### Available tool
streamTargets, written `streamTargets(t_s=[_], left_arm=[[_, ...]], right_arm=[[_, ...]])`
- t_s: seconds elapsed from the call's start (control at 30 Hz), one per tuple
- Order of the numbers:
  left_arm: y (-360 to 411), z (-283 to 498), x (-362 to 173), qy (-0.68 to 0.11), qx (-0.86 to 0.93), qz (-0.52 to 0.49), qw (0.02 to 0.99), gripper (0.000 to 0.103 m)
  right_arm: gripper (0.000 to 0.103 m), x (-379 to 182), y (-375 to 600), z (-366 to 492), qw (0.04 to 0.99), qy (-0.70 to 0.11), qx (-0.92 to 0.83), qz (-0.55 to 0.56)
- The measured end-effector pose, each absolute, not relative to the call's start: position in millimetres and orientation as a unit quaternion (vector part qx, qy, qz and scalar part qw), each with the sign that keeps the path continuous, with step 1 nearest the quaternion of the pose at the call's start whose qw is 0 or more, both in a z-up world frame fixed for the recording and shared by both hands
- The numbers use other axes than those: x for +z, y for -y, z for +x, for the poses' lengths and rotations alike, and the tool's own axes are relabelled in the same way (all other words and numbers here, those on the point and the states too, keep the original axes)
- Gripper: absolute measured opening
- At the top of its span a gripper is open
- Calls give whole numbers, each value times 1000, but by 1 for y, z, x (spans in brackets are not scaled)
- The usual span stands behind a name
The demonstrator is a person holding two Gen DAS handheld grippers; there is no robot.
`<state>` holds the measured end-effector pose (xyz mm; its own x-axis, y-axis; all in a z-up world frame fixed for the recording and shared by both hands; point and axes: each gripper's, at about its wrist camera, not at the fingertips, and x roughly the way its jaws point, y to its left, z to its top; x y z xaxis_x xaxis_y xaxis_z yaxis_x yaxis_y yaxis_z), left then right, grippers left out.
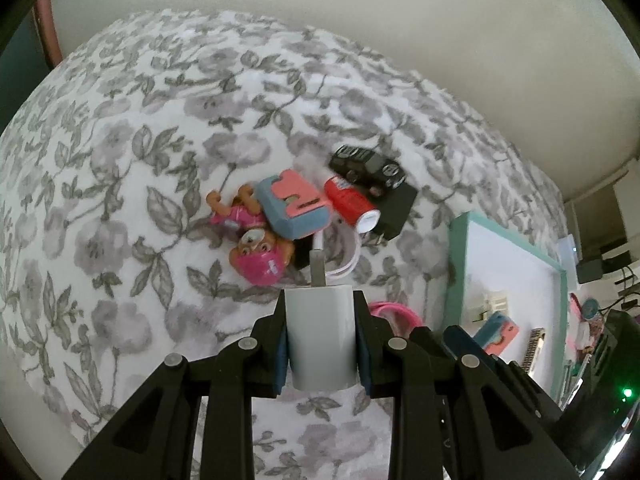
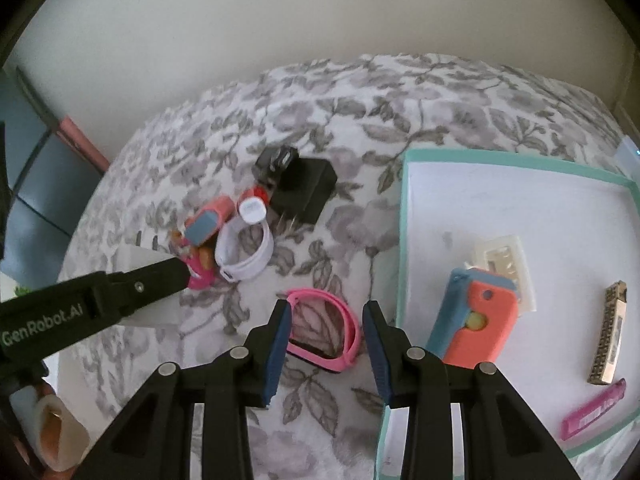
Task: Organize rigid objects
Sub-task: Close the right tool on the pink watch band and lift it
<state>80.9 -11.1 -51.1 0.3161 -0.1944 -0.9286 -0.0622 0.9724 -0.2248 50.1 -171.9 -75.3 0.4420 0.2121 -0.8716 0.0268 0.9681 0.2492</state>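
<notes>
My left gripper (image 1: 321, 340) is shut on a white charger block (image 1: 322, 336), its white cable (image 1: 348, 258) trailing to the pile ahead. The pile holds a pink pup figure (image 1: 256, 248), a blue-and-coral toy (image 1: 294, 208), a red can (image 1: 352, 204), a black toy car (image 1: 368, 168) and a black adapter (image 1: 394, 208). My right gripper (image 2: 326, 332) is open just above a pink wristband (image 2: 324, 330) on the floral bedspread. The teal-rimmed tray (image 2: 404, 216) lies to its right, holding a blue-and-coral toy (image 2: 476, 320), a clear case (image 2: 504, 260), a patterned stick (image 2: 608, 340) and a pink bar (image 2: 596, 412).
The left gripper's arm (image 2: 100, 300) crosses the left of the right wrist view, above the pile. The white cable (image 2: 244, 256) coils beside the black adapter (image 2: 304, 192). A wall runs behind the bed. Dark furniture and cables (image 1: 608, 272) stand past the tray.
</notes>
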Motion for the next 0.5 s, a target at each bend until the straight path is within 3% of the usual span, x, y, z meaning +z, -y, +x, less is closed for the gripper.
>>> streamTargets(t_s=[0.13, 0.27, 0.5], left_arm=[[7, 83, -60, -594, -37, -118, 795, 29], [6, 85, -60, -594, -39, -122, 795, 29], [-2, 89, -63, -596, -32, -135, 791, 29]], right_arm=[[41, -86, 166, 54, 836, -537, 56, 97], [58, -90, 160, 56, 836, -538, 65, 92], [67, -84, 149, 58, 846, -526, 61, 62]])
